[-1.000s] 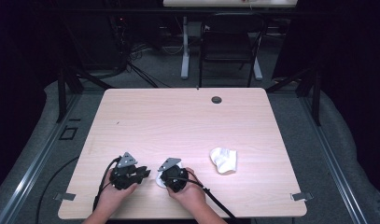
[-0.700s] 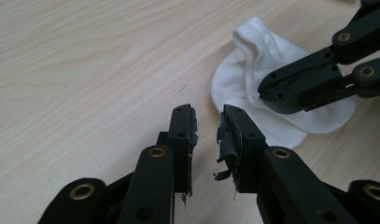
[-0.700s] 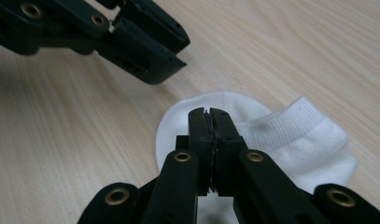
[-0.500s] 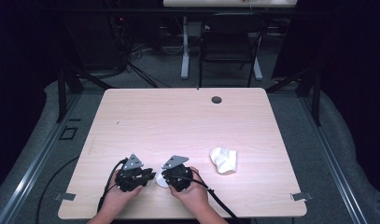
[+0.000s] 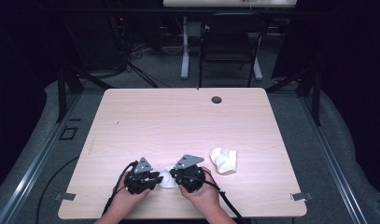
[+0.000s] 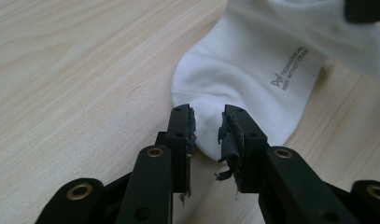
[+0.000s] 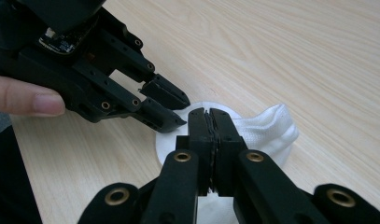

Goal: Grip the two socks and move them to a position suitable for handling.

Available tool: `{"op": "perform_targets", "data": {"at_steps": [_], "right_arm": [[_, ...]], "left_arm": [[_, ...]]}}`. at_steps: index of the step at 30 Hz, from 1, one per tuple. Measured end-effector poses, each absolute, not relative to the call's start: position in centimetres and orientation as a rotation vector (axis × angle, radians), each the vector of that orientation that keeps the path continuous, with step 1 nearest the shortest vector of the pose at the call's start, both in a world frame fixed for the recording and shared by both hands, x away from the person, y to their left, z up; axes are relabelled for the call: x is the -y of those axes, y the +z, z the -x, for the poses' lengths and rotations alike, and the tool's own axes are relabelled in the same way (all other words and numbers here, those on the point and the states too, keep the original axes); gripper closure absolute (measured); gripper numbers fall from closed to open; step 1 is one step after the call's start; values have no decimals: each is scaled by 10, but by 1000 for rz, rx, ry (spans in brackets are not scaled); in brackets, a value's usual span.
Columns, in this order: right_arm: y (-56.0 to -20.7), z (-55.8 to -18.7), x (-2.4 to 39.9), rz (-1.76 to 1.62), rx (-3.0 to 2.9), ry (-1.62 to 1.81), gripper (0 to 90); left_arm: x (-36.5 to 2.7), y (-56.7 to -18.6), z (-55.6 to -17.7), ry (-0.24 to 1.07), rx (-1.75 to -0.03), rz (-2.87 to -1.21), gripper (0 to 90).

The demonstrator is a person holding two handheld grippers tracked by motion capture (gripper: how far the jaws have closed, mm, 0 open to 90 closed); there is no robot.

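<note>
A white sock is seen lying flat near the front edge of the desk, right between the two hands. The left tongs are held parted, one jaw to either side of the sock's rounded end, which lies just ahead of them and slightly inside the gap; nothing is pinched yet. From there the sock's long axis is carried away from the left tongs, up and to the right in the left gripper view, toward the other hand. The right tongs are pressed together, and white fabric is gripped between them, as far as can be judged. Small grey lettering is shown on the soft knit. A second white sock, crumpled, is left just right of the right hand.
</note>
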State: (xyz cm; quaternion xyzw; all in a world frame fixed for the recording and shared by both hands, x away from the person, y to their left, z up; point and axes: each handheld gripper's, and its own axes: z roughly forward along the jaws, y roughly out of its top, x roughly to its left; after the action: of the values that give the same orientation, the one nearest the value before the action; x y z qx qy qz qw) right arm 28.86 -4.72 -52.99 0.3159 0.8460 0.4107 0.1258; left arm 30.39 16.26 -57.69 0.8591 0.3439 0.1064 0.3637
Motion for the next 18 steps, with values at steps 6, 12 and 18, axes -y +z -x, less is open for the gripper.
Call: {"op": "perform_targets", "data": {"at_steps": [6,12,18], "right_arm": [[-527,-284,61,-932,-2448,1201,889],[-526,-278,76,-957,-2428,1199,888],[-525,-273,91,-970,-2429,1169,888]], "left_arm": [[-160,-578,-301,301,-868,-2228,729],[-161,-577,-299,314,-864,-2238,751],[-159,-576,-296,335,-857,-2257,811]]}}
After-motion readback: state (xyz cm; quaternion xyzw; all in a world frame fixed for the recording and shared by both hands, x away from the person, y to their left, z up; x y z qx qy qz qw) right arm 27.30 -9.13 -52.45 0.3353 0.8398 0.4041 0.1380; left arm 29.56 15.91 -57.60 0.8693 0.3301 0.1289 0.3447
